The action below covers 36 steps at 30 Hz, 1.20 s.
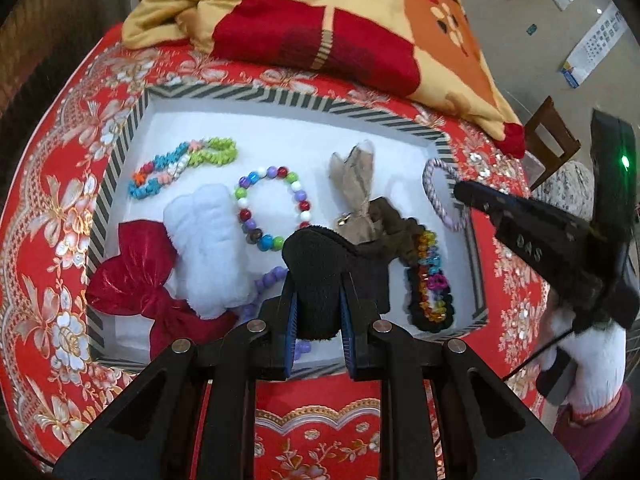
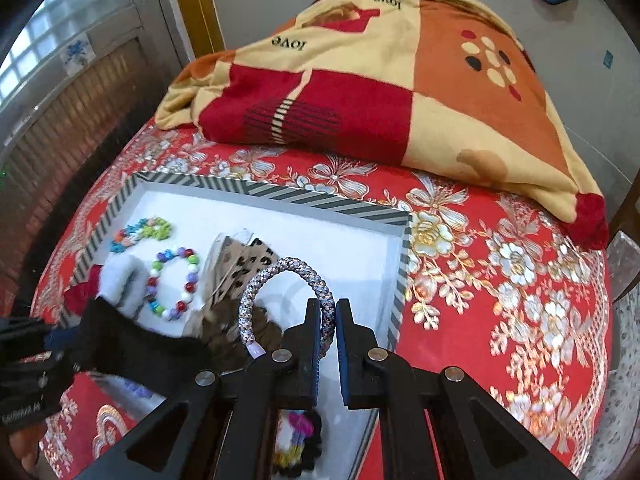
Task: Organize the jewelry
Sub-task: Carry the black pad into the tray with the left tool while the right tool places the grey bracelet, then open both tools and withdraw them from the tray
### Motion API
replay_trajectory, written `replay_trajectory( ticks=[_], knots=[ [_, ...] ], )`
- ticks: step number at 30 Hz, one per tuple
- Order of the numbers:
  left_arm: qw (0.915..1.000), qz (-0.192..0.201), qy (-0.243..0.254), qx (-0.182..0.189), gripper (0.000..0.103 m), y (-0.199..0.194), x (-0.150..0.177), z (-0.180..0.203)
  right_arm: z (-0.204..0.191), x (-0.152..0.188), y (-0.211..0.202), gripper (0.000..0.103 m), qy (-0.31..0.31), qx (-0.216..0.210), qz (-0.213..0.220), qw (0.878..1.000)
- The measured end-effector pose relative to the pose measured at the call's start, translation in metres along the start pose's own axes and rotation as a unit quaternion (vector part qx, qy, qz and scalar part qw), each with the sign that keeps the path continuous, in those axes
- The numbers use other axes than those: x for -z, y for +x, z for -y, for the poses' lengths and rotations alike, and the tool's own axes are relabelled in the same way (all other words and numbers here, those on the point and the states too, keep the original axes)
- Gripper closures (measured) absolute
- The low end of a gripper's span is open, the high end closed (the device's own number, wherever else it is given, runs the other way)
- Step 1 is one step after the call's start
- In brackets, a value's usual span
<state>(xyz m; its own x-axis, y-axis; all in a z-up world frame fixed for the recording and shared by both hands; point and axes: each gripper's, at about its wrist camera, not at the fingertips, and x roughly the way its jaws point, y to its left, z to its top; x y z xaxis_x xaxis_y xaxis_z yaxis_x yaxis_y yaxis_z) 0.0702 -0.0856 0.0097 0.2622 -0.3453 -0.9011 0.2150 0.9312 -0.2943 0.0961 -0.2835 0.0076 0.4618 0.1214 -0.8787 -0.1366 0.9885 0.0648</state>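
A white box with a striped rim (image 1: 280,98) (image 2: 328,202) lies on the red floral cloth. In it are a coloured bead bracelet (image 1: 272,208) (image 2: 172,284), a flower-bead bracelet (image 1: 184,164) (image 2: 140,234), a red bow (image 1: 136,280), a white fluffy piece (image 1: 208,248), a leopard bow (image 1: 356,188) and a black band with coloured beads (image 1: 430,280). My left gripper (image 1: 320,300) is shut on a black fuzzy band (image 1: 320,264) over the box. My right gripper (image 2: 328,320) is shut on a grey-lilac braided rope bracelet (image 2: 280,272) (image 1: 434,188) above the box's right part.
A folded orange, red and cream blanket (image 2: 380,80) (image 1: 340,20) lies behind the box. A wooden chair (image 1: 548,136) stands at the right beyond the cloth. A window with a slatted panel (image 2: 80,80) is at the left.
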Motion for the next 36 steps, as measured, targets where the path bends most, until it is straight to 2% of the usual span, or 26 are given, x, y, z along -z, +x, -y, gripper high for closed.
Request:
replay_trajectory(
  ticks=[9,16,19,22,24,25,26,33,36],
  knots=[
    [0.9998,-0.013,-0.007,-0.01,0.086,0.017,0.004,-0.008,-0.002,-0.019,0.051,0.096,-0.011,0.016,-0.035,0.999],
    [0.9997,-0.01,-0.001,-0.021,0.082,0.021,0.005,-0.007,0.002,-0.016,0.062,0.096,-0.003,0.013,-0.047,0.999],
    [0.9995,-0.011,0.002,-0.031,0.065,0.021,0.006,-0.005,0.007,-0.013,0.053,0.094,0.008,0.007,-0.044,0.999],
    [0.9993,-0.004,0.009,-0.037,0.056,0.015,0.009,-0.002,0.009,-0.007,0.033,0.092,0.022,-0.005,-0.023,0.999],
    [0.9991,0.007,0.012,-0.041,0.051,0.008,0.011,0.001,0.008,-0.001,0.018,0.08,0.032,-0.018,-0.011,0.999],
    [0.9989,0.013,0.013,-0.044,0.049,0.004,0.012,0.003,0.006,0.001,0.011,0.07,0.036,-0.024,-0.008,0.999],
    [0.9986,0.018,0.015,-0.047,0.046,0.001,0.013,0.004,0.004,0.004,0.005,0.067,0.039,-0.028,-0.001,0.999],
    [0.9931,0.07,0.029,-0.09,0.046,-0.029,0.024,0.011,-0.01,0.034,-0.048,0.065,0.06,-0.043,0.048,0.996],
    [0.9896,0.088,0.034,-0.109,0.046,-0.04,0.031,0.013,-0.016,0.051,-0.061,0.065,0.072,-0.038,0.056,0.995]
  ],
)
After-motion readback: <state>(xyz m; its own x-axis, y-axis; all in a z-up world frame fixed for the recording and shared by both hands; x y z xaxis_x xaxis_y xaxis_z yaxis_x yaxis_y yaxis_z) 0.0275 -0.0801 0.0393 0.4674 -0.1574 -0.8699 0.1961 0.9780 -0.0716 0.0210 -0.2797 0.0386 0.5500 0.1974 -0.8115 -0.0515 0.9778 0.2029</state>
